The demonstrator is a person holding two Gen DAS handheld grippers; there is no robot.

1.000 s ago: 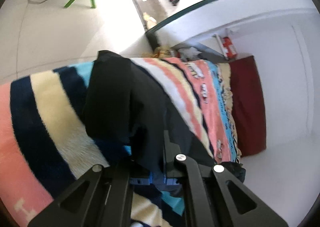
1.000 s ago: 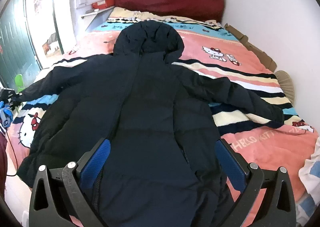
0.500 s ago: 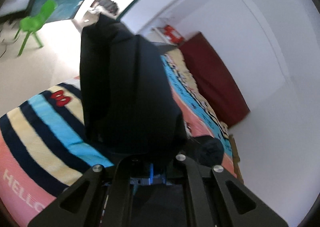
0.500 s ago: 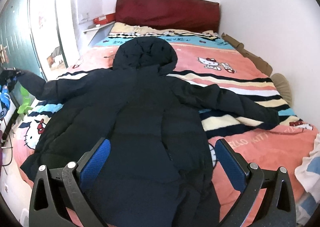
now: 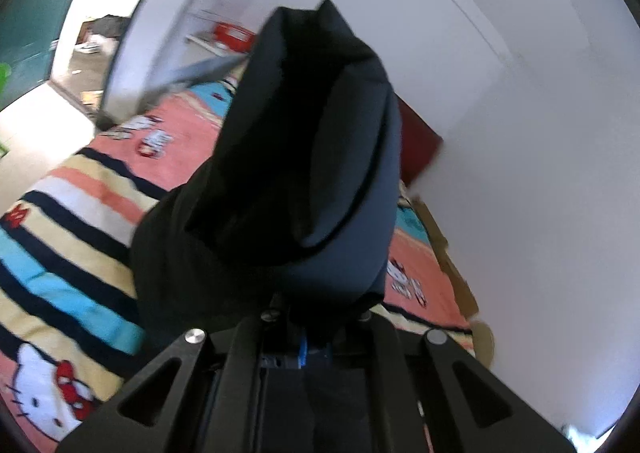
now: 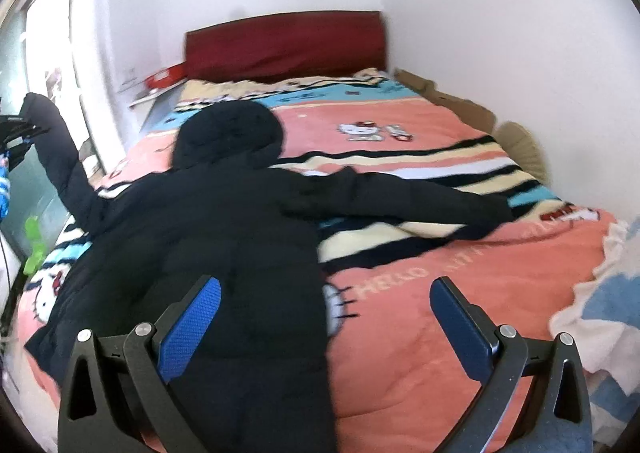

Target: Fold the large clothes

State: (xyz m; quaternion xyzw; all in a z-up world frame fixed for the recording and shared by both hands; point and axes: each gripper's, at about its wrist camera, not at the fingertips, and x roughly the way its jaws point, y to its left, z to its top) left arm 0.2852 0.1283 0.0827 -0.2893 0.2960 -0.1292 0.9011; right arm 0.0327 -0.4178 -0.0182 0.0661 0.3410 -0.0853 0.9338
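Dark hooded jacket [image 6: 224, 237] spread flat across a bed [image 6: 460, 317] covered by a striped cartoon blanket [image 6: 420, 169]. The hood [image 6: 228, 137] points toward the red headboard [image 6: 284, 41]. The body lies along the bed's left edge and its hem reaches the foot edge.

One sleeve [image 6: 408, 201] lies stretched toward the bed's right edge, flat on the blanket. The other sleeve [image 6: 60, 157] is raised off the left edge.

Left gripper [image 5: 304, 337]: jaws pressed together, pinching the cuff end of the raised sleeve. In the left wrist view the sleeve fabric [image 5: 304, 157] bulges up in front of the camera. The contact itself is partly hidden by cloth.

Right gripper [image 6: 324, 309]: jaws spread wide and holding nothing. It hovers above the foot edge of the bed, over the jacket's hem and the bare blanket beside it.

Handling, judged from appearance: the jacket looks padded and puffy. It is probably soft, bulky and fairly light, with a smooth shell that may slide between the pads. Thick quilting should spring back, so folds will likely need pressing down.

Good holds are thin, firm edges such as the cuff, the hem corner or the shoulder seam, not the plump middle. A sensible next hold for the free gripper would be the flat sleeve's cuff or the hem.
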